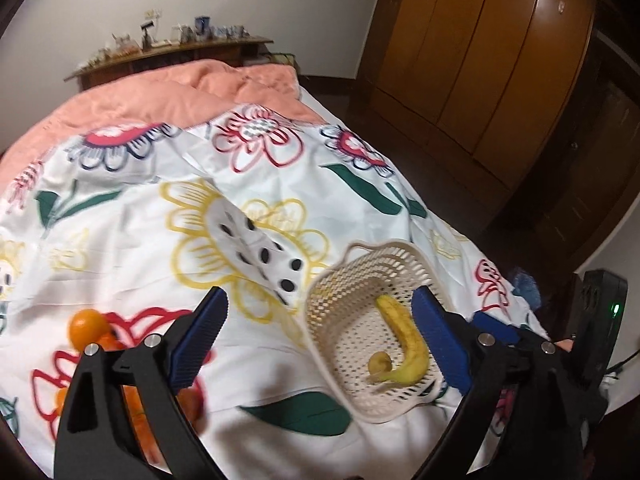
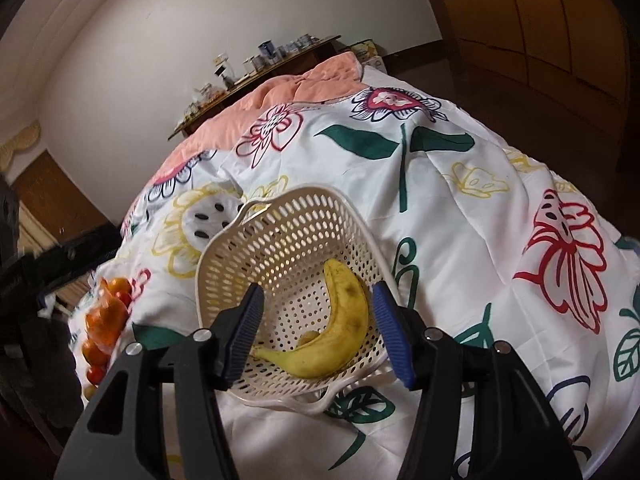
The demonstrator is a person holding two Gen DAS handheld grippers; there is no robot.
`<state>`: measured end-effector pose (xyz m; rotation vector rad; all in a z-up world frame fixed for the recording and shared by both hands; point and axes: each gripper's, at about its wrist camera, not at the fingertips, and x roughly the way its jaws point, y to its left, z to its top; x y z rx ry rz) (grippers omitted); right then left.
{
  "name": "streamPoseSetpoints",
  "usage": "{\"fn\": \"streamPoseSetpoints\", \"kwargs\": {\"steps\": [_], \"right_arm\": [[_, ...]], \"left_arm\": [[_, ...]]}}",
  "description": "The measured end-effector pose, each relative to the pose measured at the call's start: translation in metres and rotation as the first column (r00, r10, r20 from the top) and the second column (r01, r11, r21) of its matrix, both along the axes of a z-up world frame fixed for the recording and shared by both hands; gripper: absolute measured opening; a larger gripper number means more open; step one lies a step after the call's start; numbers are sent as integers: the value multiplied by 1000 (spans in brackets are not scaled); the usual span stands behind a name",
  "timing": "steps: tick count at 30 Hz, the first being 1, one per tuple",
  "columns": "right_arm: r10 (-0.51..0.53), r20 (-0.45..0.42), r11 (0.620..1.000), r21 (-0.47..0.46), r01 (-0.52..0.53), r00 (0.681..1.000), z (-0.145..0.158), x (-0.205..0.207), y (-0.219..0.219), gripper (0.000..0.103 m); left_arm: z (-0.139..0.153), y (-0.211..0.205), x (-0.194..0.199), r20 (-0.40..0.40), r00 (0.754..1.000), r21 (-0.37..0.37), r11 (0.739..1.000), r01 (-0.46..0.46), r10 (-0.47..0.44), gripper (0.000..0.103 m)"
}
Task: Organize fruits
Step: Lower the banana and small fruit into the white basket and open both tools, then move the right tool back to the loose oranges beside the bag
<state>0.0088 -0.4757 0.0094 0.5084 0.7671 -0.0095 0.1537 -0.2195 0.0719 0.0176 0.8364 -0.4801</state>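
Note:
A cream perforated basket (image 1: 332,340) (image 2: 280,240) sits on the flowered bedspread. A yellow banana (image 1: 404,336) (image 2: 340,328) lies inside it, with a small yellowish piece (image 1: 380,362) beside its stem. My left gripper (image 1: 320,320) is open and empty, above the bed just left of the basket. My right gripper (image 2: 318,320) is open and empty, hovering over the basket's near rim with the banana between its fingers. An orange (image 1: 86,326) and several orange and red fruits (image 2: 106,320) lie in a pile to the left, partly hidden behind my left gripper's finger.
The bedspread (image 1: 160,240) covers most of the bed, with a pink quilt (image 1: 180,92) at the far end. A headboard shelf with small items (image 1: 180,40) stands behind. A wooden wardrobe (image 1: 500,60) is to the right. The bed edge drops off at right.

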Motion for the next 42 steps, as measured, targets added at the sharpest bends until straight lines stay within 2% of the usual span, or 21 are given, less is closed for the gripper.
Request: {"fn": "streamPoseSetpoints", "kwargs": {"steps": [8, 12, 22, 26, 28, 32, 36, 42], "right_arm": [[-60, 7, 997, 55, 60, 998, 7, -4, -14, 58], [-43, 8, 998, 46, 42, 999, 10, -3, -5, 58], [11, 25, 1000, 23, -12, 1000, 23, 2, 24, 58], [41, 28, 999, 15, -41, 999, 27, 4, 39, 59], [59, 29, 998, 12, -59, 998, 29, 5, 47, 60], [110, 34, 994, -1, -110, 993, 35, 9, 67, 63], [172, 42, 985, -12, -172, 984, 42, 13, 91, 64], [271, 23, 962, -46, -269, 962, 43, 21, 131, 64]], "left_arm": [[12, 32, -18, 85, 994, 34, 996, -77, 74, 97], [17, 43, -28, 129, 987, 54, 993, -106, 98, 98], [35, 81, -49, 198, 968, 42, 985, -164, 153, 100], [36, 100, -53, 246, 945, 104, 963, -248, 217, 100], [36, 113, -53, 249, 936, 111, 953, -282, 248, 100], [37, 143, -53, 234, 921, 80, 938, -338, 312, 100], [34, 172, -52, 239, 887, 84, 902, -424, 394, 100], [29, 206, -56, 206, 866, 46, 879, -474, 456, 100]]}}
